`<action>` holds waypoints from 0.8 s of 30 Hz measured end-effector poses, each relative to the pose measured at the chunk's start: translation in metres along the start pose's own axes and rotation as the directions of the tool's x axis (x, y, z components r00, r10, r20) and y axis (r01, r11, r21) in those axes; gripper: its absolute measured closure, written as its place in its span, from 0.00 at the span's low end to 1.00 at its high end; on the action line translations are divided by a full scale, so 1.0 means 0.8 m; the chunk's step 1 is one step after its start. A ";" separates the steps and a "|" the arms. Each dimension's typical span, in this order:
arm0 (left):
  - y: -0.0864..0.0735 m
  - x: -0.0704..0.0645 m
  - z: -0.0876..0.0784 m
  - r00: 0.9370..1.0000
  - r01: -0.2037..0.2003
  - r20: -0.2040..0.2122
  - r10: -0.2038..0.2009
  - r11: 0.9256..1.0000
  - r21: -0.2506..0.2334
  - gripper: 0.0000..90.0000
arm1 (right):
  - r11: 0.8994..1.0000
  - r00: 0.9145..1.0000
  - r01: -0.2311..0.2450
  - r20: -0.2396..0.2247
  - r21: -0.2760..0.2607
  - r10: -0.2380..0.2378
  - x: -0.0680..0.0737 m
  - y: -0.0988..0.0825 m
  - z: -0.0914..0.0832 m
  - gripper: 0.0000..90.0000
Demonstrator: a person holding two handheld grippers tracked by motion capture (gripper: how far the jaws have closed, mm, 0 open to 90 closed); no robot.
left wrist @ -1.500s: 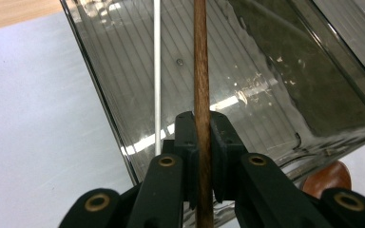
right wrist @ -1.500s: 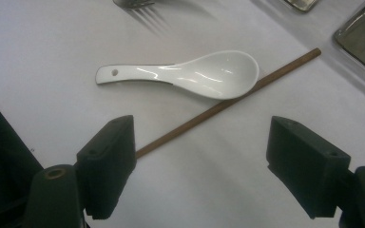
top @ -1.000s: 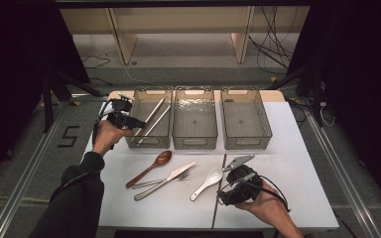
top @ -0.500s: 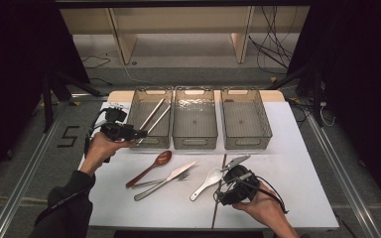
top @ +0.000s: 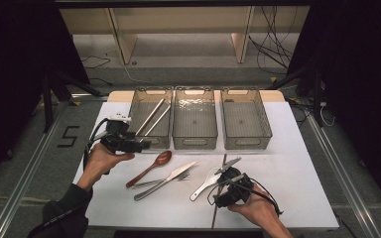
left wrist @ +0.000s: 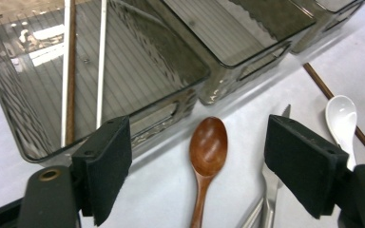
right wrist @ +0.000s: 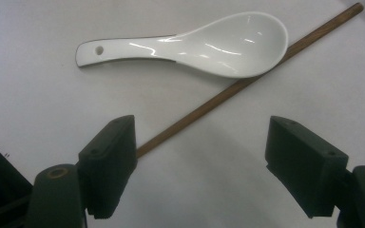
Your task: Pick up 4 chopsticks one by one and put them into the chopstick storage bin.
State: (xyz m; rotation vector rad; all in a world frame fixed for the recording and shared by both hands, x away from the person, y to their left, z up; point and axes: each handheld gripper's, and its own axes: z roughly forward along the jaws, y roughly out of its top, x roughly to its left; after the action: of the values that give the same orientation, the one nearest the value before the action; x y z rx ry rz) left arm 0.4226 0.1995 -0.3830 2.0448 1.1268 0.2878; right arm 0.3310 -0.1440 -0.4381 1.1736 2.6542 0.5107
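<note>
Hovering with fingers spread, just opened and empty, left gripper [left wrist: 197, 166] faces wooden spoon [left wrist: 208, 156]; knife [top: 166, 180], probably fork beside. Right gripper [right wrist: 199, 166], fingers spread, over chopstick [right wrist: 247, 80], white spoon [right wrist: 209, 45].

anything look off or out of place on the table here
One brown chopstick lies alone on the white mat, passing under the white spoon, while two other chopsticks already sit in the left bin. Nothing spilled or broken.

A lab: black curtains [top: 15, 59], taped floor number [top: 68, 136], loose cables [top: 273, 44].
</note>
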 end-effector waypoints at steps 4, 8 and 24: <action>-0.008 -0.011 -0.005 1.000 -0.022 0.001 0.022 1.000 -0.007 0.25 | 1.000 1.000 -0.012 0.007 0.007 0.011 0.000 0.001 0.008 0.31; -0.018 -0.020 -0.009 0.999 -0.040 0.009 0.041 0.999 -0.017 0.25 | 0.999 1.000 -0.020 0.003 0.028 0.020 0.000 0.002 0.013 0.31; -0.045 -0.044 -0.017 0.995 -0.090 0.050 0.091 0.996 -0.023 0.21 | 0.996 1.000 -0.004 -0.002 0.092 0.004 0.006 0.006 0.034 0.32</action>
State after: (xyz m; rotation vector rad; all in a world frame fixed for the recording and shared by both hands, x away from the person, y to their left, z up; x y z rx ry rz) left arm 0.3729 0.1899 -0.3937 2.0767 0.9976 0.2894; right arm 0.3396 -0.1313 -0.4613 1.2047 2.7038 0.3947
